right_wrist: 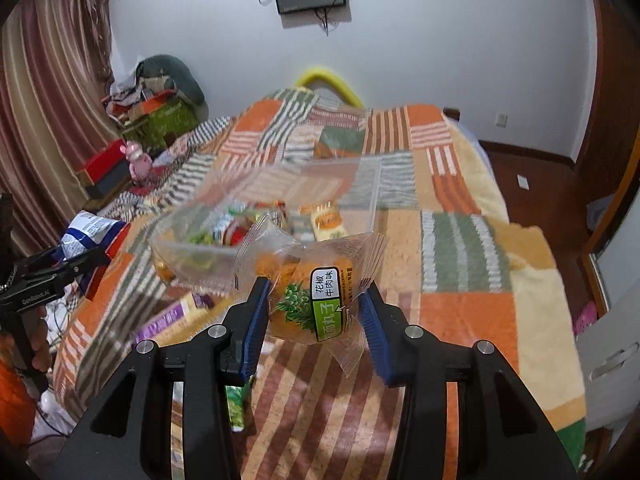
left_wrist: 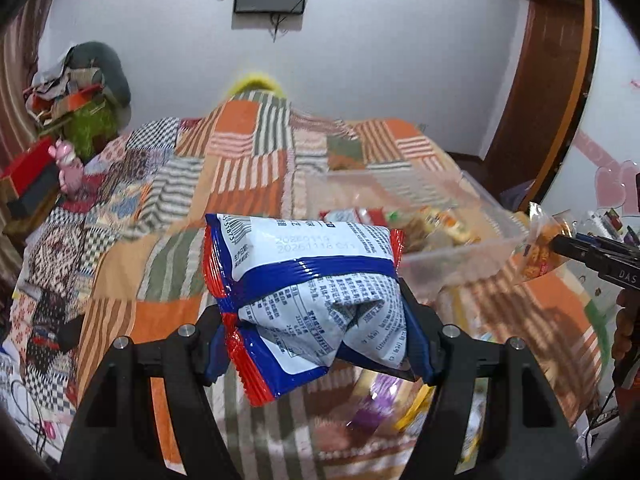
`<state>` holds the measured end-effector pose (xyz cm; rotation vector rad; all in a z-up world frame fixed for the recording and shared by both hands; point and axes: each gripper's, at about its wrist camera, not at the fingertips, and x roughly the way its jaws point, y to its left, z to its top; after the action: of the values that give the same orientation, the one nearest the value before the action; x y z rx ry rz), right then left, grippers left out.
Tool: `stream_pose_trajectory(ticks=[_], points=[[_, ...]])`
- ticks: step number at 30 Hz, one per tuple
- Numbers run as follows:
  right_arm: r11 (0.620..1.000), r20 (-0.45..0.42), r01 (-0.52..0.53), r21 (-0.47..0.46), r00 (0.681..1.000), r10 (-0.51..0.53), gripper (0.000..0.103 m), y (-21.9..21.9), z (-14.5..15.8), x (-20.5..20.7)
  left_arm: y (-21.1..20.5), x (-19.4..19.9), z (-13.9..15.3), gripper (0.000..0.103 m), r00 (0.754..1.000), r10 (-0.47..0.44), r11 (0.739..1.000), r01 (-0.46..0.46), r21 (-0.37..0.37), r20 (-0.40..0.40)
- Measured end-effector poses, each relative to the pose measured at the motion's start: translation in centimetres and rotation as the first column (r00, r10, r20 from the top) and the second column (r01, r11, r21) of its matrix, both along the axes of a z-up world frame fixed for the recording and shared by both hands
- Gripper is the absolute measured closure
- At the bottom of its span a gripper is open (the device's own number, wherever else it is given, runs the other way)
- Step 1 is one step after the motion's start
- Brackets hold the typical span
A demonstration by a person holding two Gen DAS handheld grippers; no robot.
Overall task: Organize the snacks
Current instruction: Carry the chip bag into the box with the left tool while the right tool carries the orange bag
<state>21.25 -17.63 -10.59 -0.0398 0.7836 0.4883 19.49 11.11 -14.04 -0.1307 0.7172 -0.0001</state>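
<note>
My left gripper (left_wrist: 316, 320) is shut on a white, blue and red snack bag (left_wrist: 308, 276) and holds it above the bed, left of a clear plastic bin (left_wrist: 460, 248). My right gripper (right_wrist: 314, 304) is shut on a clear packet of orange snacks with a green label (right_wrist: 316, 280), held in front of the clear bin (right_wrist: 192, 248). The bin holds several snack packets (right_wrist: 324, 220). The right gripper with its packet shows at the right edge of the left wrist view (left_wrist: 568, 248). The left gripper and its bag show at the left of the right wrist view (right_wrist: 86, 240).
A patchwork blanket (right_wrist: 460, 240) covers the bed. Loose packets lie on it below the grippers: a purple and yellow one (right_wrist: 176, 316) and a green one (right_wrist: 236, 404). Boxes and a pink toy (right_wrist: 136, 160) are piled at the far left by the curtain. The wooden floor (right_wrist: 532, 184) is on the right.
</note>
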Motion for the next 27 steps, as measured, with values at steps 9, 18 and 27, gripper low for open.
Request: stream_pose_trajectory(ticks=[9,18,27], points=[[0.999,0.064,0.020,0.030,0.998,-0.022,0.062,0.6,1.6,1.6,-2.9,3.6,1.3,0.033,0.997,-0.069,0.998,0.069,0.009,0.028],[1.000,0.061,0.030,0.004,0.998,-0.030,0.062,2.5,0.5,4.2,-5.7,8.4,0.0,0.033,0.993,-0.116,0.993,0.116,0.007,0.004],[0.998,0.026,0.006,-0.063,1.000,-0.005,0.062,4.0,-1.7,5.7,-7.1,11.9,-2.5,0.033,0.992,-0.117,0.992,0.119,0.033,-0.048]])
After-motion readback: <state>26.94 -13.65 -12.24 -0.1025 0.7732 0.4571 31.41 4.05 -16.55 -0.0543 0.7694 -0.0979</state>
